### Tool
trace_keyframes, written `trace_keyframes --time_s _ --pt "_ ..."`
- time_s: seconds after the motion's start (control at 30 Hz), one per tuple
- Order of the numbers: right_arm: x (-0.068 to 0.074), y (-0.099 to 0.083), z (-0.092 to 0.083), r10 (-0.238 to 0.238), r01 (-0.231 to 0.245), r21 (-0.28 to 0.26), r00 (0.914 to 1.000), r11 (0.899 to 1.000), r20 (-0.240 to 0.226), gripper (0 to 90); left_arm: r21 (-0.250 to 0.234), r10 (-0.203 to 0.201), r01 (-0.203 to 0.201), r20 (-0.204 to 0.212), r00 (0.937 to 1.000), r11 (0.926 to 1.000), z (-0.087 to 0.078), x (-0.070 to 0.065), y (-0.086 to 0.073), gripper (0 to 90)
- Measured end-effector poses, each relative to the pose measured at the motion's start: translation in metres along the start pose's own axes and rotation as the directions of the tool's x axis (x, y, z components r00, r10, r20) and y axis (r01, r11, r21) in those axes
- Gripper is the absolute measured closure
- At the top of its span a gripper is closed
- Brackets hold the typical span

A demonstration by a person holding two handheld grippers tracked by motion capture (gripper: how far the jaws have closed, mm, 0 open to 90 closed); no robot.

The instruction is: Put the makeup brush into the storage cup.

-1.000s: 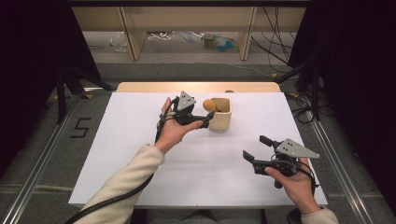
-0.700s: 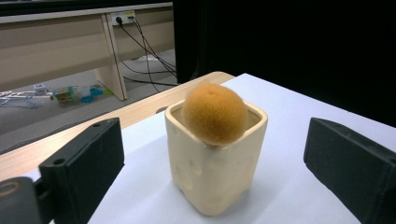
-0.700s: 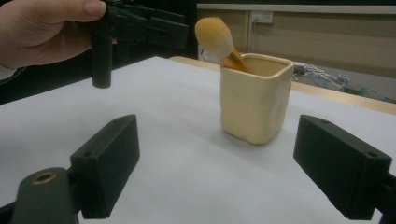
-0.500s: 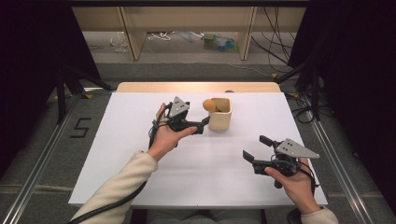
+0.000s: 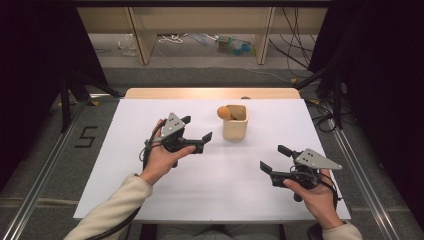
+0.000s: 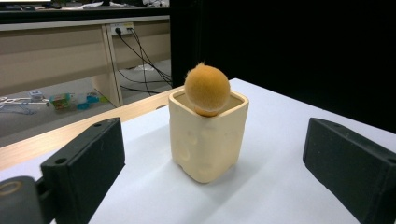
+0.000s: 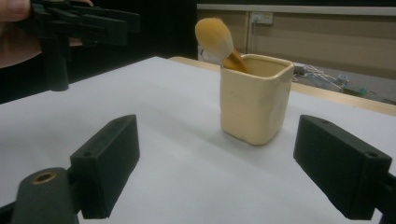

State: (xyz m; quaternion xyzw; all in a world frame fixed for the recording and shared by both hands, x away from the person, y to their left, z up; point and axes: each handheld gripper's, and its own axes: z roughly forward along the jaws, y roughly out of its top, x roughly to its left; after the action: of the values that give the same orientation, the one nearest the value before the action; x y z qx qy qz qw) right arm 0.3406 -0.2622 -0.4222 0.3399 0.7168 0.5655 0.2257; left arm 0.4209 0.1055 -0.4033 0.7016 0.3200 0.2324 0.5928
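A cream square ceramic cup (image 5: 235, 128) is standing upper centre on the white desk (image 5: 125, 165), holding a fluffy orange brush (image 5: 224, 112). The left hand-held gripper (image 5: 196, 128) is hovering released just left; the right hand-held gripper (image 5: 274, 158) is waiting released, lower right.

**Brush in cup**

A cream, square cup (image 5: 235, 127) stands upright on the white surface (image 5: 150, 200), right of centre toward the far edge. A fluffy orange brush (image 5: 224, 112) leans inside, head above the left rim.
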Motion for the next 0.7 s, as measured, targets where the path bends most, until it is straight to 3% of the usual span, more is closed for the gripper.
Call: trace_keyframes --time_s 0.27,0.33,0.4,0.7 --pt "0.0 0.0 0.001 -0.003 0.003 -0.002 1.0 1.0 -0.003 15.4 -0.025 0.004 -0.004 -0.001 1.0 0.9997 -0.029 0.002 -0.003 6.0" --pt "0.0 0.001 -0.001 -0.011 0.011 0.023 0.9999 1.0 -0.002 15.4 -0.03 0.014 -0.014 -0.002 0.9999 0.9995 -0.036 0.004 -0.003 6.0" --pt "0.0 0.0 0.001 -0.011 0.011 -0.004 0.9999 1.0 0.003 15.4 -0.033 0.013 -0.013 0.001 0.9999 0.9994 -0.043 0.006 -0.005 6.2" --pt "0.0 0.0 0.001 -0.01 0.01 -0.004 0.9999 1.0 0.004 15.4 -0.056 0.015 -0.016 -0.033 0.9993 0.9983 -0.075 0.014 -0.01 6.2"
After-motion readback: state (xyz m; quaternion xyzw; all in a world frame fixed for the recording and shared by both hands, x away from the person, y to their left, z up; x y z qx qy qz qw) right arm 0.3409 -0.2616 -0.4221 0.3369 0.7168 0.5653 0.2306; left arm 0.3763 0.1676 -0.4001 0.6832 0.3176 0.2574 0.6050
